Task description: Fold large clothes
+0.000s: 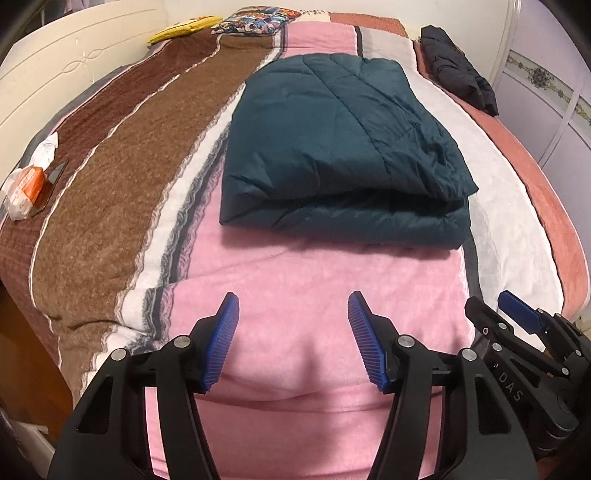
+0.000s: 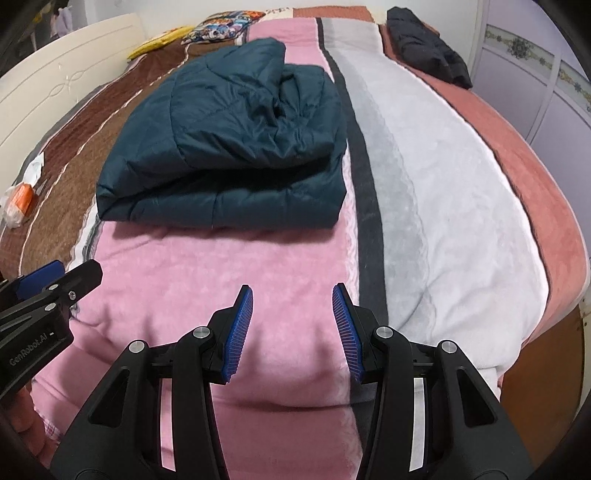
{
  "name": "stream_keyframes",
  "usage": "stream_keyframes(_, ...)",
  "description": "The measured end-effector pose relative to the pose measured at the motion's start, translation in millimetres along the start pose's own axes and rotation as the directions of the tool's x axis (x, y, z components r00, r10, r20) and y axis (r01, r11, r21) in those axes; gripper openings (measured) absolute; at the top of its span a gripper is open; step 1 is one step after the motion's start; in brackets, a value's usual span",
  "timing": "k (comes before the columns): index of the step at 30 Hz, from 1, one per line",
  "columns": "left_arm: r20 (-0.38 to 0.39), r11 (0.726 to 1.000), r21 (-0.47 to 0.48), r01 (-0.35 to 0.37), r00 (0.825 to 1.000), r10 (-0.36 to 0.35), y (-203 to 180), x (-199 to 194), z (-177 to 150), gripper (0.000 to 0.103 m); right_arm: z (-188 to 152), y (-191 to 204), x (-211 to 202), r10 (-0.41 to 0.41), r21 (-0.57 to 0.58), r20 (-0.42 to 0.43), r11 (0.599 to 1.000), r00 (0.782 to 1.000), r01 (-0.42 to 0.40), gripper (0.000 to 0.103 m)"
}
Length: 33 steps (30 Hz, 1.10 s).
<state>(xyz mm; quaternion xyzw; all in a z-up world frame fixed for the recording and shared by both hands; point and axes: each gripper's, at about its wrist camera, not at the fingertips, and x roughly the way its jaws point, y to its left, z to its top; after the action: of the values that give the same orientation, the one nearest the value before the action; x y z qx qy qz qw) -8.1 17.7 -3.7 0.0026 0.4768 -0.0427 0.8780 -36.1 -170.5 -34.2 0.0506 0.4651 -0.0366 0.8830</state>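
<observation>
Closest in, the left gripper (image 1: pixel 293 306) hangs low over the pink stripe of the blanket (image 1: pixel 295 273). Its two blue fingers (image 1: pixel 227 343) are spread wide with nothing between them. It points straight up the bed. Just beside it on the right sits the right gripper (image 2: pixel 292 299), also low over the pink stripe and pointing the same way. Its blue fingers (image 2: pixel 240 332) are spread apart too, and they hold nothing. Each gripper can see the tip of the other at the edge of its view.

A little farther up the bed lies the dark teal puffy jacket (image 1: pixel 340 147). It is folded into a thick square bundle, lying mostly on the pink stripe, apart from both grippers. From the right view its top layer looks bunched and wrinkly.

On the left edge of the bed is a white and orange packet (image 1: pixel 24 188). Far back on the right lies a black garment (image 1: pixel 458 70). Near the top are a yellow thing (image 1: pixel 184 27) and a colourful pillow (image 1: pixel 255 20).
</observation>
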Motion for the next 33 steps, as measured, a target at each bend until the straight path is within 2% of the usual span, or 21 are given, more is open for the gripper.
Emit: stream_keyframes(33, -0.019, 1.000, -0.002, -0.001, 1.000, 0.001, -2.9, 4.6, -0.2, 0.059, -0.9, -3.7, 7.2, 0.013, 0.022, -0.031, 1.000, 0.999, -0.013, 0.045)
